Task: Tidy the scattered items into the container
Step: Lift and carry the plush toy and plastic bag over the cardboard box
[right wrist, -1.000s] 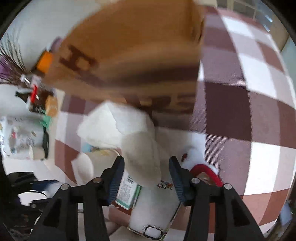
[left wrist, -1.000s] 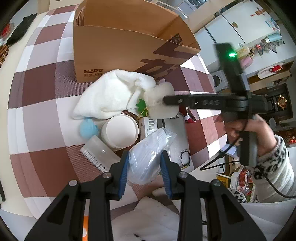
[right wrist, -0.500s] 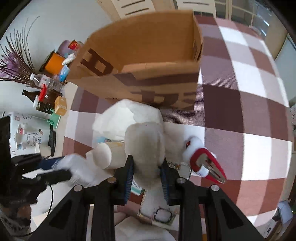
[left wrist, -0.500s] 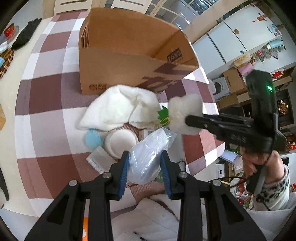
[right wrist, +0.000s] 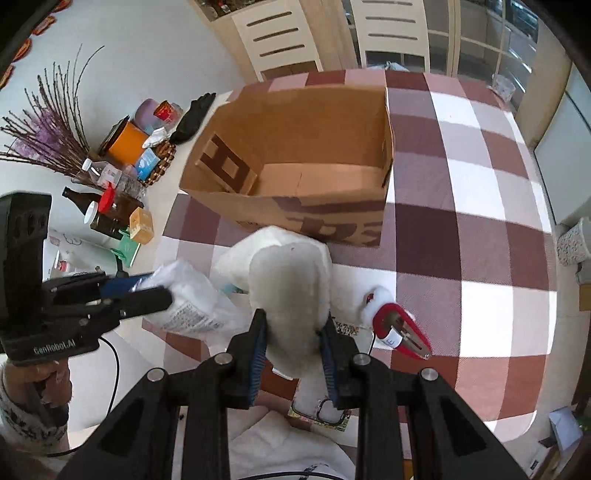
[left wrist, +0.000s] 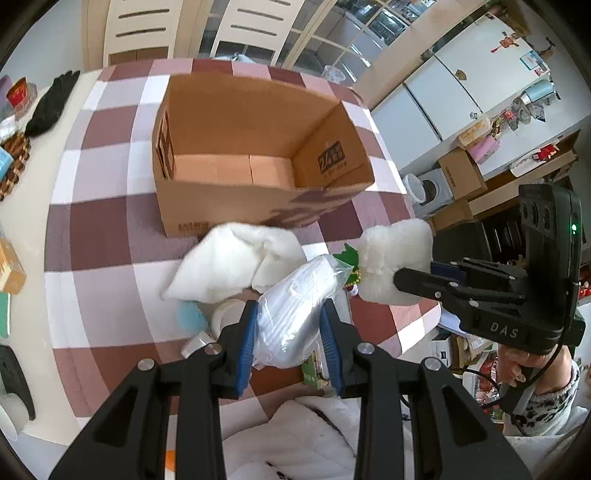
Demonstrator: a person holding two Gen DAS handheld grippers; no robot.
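Observation:
An open brown cardboard box (left wrist: 325,162) (right wrist: 295,210) stands on the checked tablecloth, its inside bare. My left gripper (left wrist: 289,312) is shut on a clear plastic bag of white sheets (left wrist: 295,306), lifted over the clutter in front of the box. The right wrist view shows that bag (right wrist: 192,299) at the left. My right gripper (right wrist: 293,325) is shut on a white fluffy plush piece (right wrist: 290,277), also held up off the table. In the left wrist view the plush piece (left wrist: 395,258) hangs to the right of the bag.
In front of the box lie a white towel (left wrist: 225,258), a pale cup (left wrist: 229,314), a blue object (left wrist: 190,315) and a red-and-white item (right wrist: 399,325). Bottles and tins (right wrist: 122,147) crowd the table's left side beside a black glove (left wrist: 51,103). Chairs (left wrist: 147,33) stand behind.
Both grippers have risen with their loads, so the box's inside now shows. The right gripper's fingers closed on the plush piece and lifted it off the pile.

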